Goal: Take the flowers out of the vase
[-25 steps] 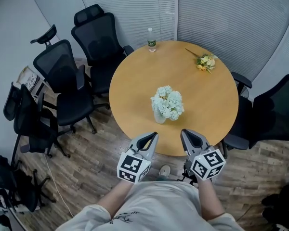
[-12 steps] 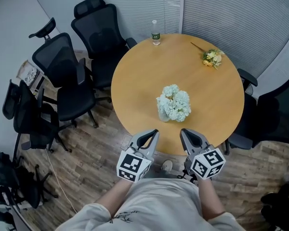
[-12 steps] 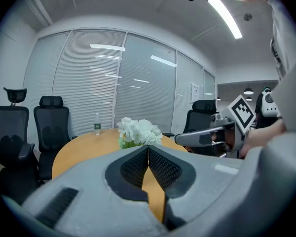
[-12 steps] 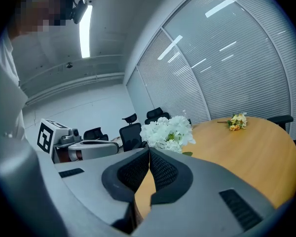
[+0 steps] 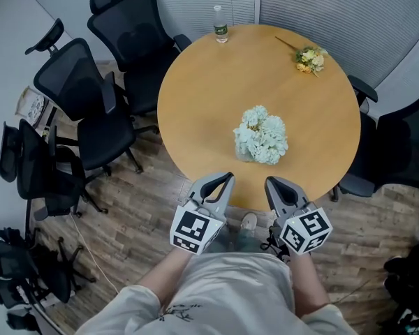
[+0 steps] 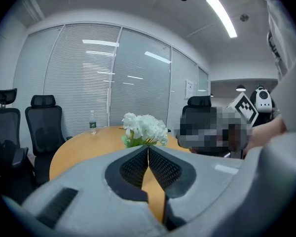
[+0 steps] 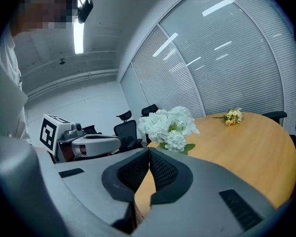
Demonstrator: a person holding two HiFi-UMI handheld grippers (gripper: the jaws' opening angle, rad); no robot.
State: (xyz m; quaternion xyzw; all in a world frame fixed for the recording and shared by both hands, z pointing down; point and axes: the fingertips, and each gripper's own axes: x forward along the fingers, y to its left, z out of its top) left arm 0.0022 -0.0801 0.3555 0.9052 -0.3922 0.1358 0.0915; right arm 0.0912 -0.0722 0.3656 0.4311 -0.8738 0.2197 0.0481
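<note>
Filling the upper middle of the head view, the round tan wooden table [image 5: 195, 110] is carrying the bunch of white flowers [image 5: 263, 132] just right of centre. The bunch is standing in a small clear glass vase [image 5: 242, 153], with only a sliver of glass showing at its lower left, so I cannot tell if water is inside. The left gripper [image 5: 225, 178] and right gripper [image 5: 271, 182] are hovering at the lower-middle table edge, well short of the blooms. In the left gripper view, the jaws are pressing together on nothing, the flowers sitting above them at centre. In the right gripper view, the jaws are likewise closed and empty beneath the blooms. Doing this well probably means parting one gripper's jaws before reaching, pinching low on the stems, and lifting straight up while the other is steadying the vase against tipping.
</note>
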